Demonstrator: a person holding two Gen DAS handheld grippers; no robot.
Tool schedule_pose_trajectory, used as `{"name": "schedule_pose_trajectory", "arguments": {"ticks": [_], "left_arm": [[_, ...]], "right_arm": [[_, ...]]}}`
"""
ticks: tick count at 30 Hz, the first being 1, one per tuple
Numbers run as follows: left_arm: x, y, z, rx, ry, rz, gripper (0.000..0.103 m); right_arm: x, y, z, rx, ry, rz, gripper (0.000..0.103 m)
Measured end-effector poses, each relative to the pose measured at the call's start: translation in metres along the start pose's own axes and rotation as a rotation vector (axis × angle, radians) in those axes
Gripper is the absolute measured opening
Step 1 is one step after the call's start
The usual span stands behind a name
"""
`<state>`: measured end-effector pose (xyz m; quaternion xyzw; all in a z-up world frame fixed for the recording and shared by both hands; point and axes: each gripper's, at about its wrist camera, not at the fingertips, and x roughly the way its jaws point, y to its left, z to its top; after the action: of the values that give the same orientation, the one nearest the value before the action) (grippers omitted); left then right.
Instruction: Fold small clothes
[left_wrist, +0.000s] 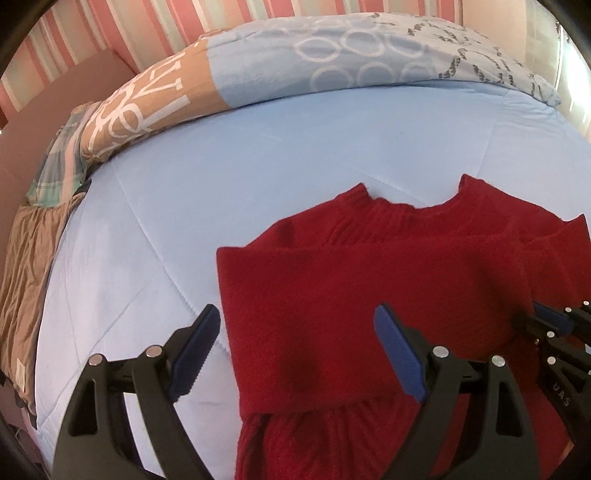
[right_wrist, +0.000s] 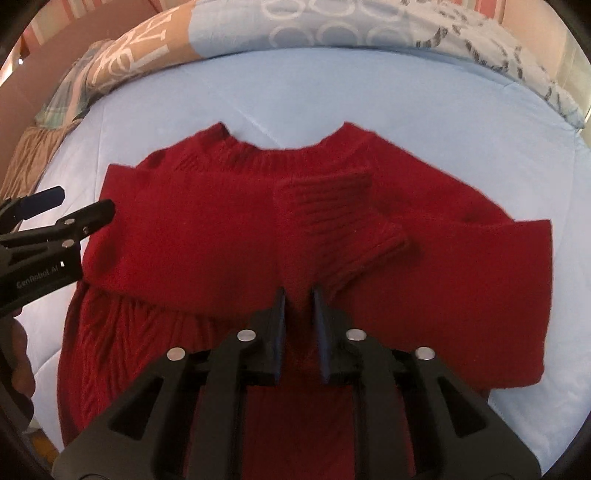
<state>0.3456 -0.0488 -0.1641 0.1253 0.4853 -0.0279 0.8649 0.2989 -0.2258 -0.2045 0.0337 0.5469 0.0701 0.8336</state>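
A red knit sweater lies flat on the light blue quilt, neck hole towards the far side. Both sleeves are folded in across the body, and a ribbed cuff rests near the middle. My left gripper hangs wide open over the sweater's left edge, holding nothing. My right gripper hovers above the sweater's middle, just below the cuff. Its jaws stand a narrow gap apart, with only the sweater below showing through.
A rolled duvet patterned in blue, tan and white lies along the far side of the bed. Plaid cloth and brown fabric sit at the left edge. A striped pink wall stands behind. A person's hand shows at lower left.
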Motion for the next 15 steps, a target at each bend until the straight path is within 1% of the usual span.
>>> {"name": "schedule_pose_trajectory", "arguments": {"ticks": [4,7,9,12,15], "left_arm": [[-0.002,0.0,-0.002,-0.006,0.004,-0.013,0.086],[-0.005,-0.005,-0.001,-0.004,0.002,-0.03,0.086],[-0.007,-0.012,0.0,0.0,0.002,-0.053,0.086],[-0.007,-0.029,0.001,0.011,0.007,-0.095,0.086],[-0.004,-0.053,0.001,0.025,0.016,-0.14,0.086]], "right_arm": [[-0.007,0.0,-0.002,-0.007,0.016,-0.005,0.023],[-0.021,-0.003,-0.004,-0.025,0.006,-0.004,0.031],[-0.034,-0.007,-0.008,-0.048,-0.019,-0.026,0.043],[-0.052,-0.027,-0.013,-0.046,-0.04,-0.089,0.044],[-0.055,-0.058,-0.018,0.012,-0.019,-0.132,0.044]]}}
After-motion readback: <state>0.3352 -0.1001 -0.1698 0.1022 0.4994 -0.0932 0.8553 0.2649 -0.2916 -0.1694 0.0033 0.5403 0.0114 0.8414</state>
